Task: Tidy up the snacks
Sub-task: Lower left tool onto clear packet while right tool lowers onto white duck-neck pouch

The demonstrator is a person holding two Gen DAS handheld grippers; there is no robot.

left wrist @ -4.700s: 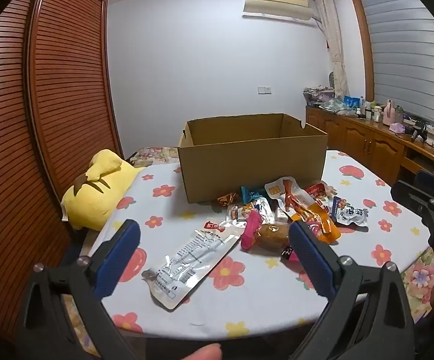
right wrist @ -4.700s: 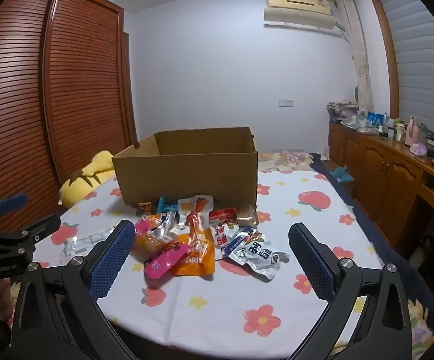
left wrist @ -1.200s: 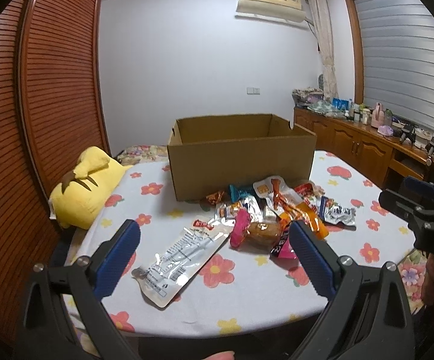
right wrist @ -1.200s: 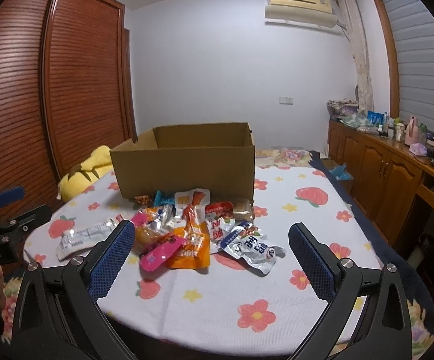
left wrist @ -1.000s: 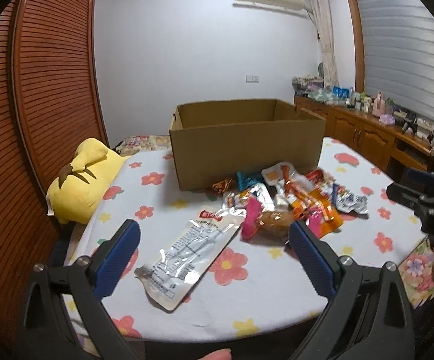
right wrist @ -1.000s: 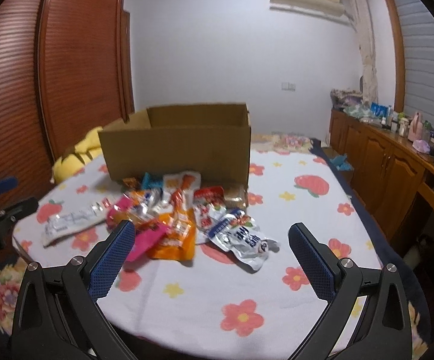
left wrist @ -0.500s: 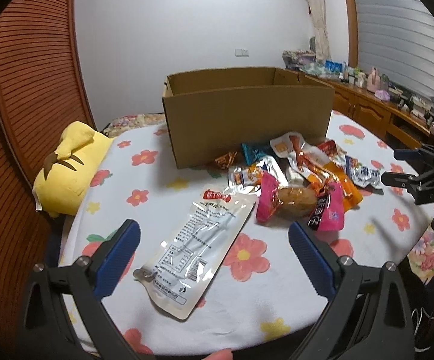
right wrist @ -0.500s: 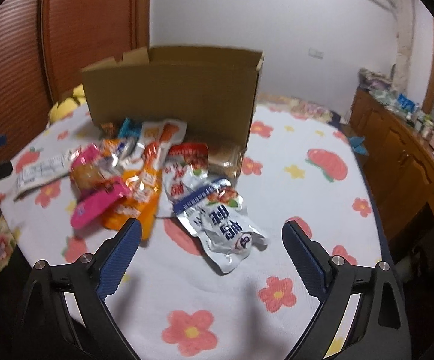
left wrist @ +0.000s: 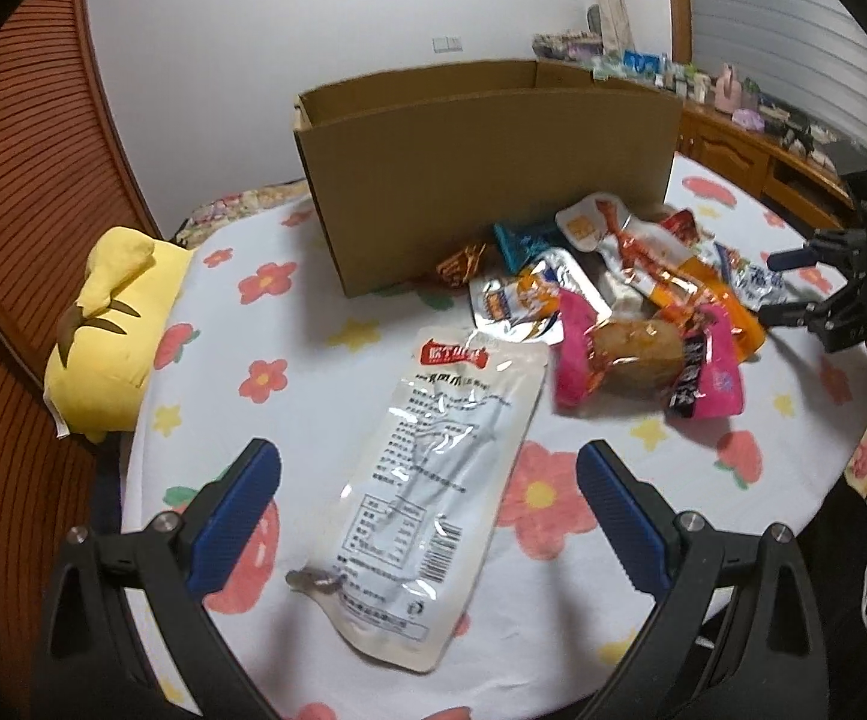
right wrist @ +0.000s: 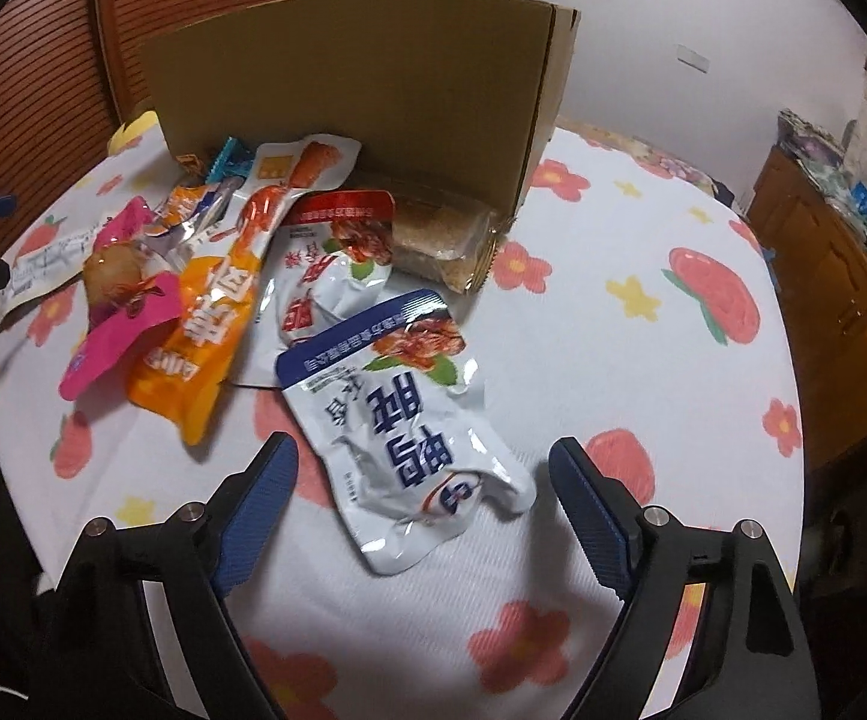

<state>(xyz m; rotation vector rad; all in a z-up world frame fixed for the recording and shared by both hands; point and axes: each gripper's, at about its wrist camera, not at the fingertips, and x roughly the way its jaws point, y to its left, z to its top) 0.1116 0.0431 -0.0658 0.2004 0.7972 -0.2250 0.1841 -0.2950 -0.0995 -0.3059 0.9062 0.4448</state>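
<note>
Only right view shows crumb pack [right wrist: 442,240].

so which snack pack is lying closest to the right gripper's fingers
The white pouch with the blue top band and blue lettering. It lies apart from the pile, its crumpled bottom end between the open right gripper fingers; every other pack sits further back toward the cardboard box.

You've got a white cloth [left wrist: 313,312] with red and yellow flowers, a plain brown cardboard box [left wrist: 493,180], a yellow plush [left wrist: 109,324], a clear-and-white pouch [left wrist: 427,480] with a red label, and a white pouch [right wrist: 409,426] with blue lettering beside orange [right wrist: 199,348] and pink [right wrist: 115,348] packets.
</note>
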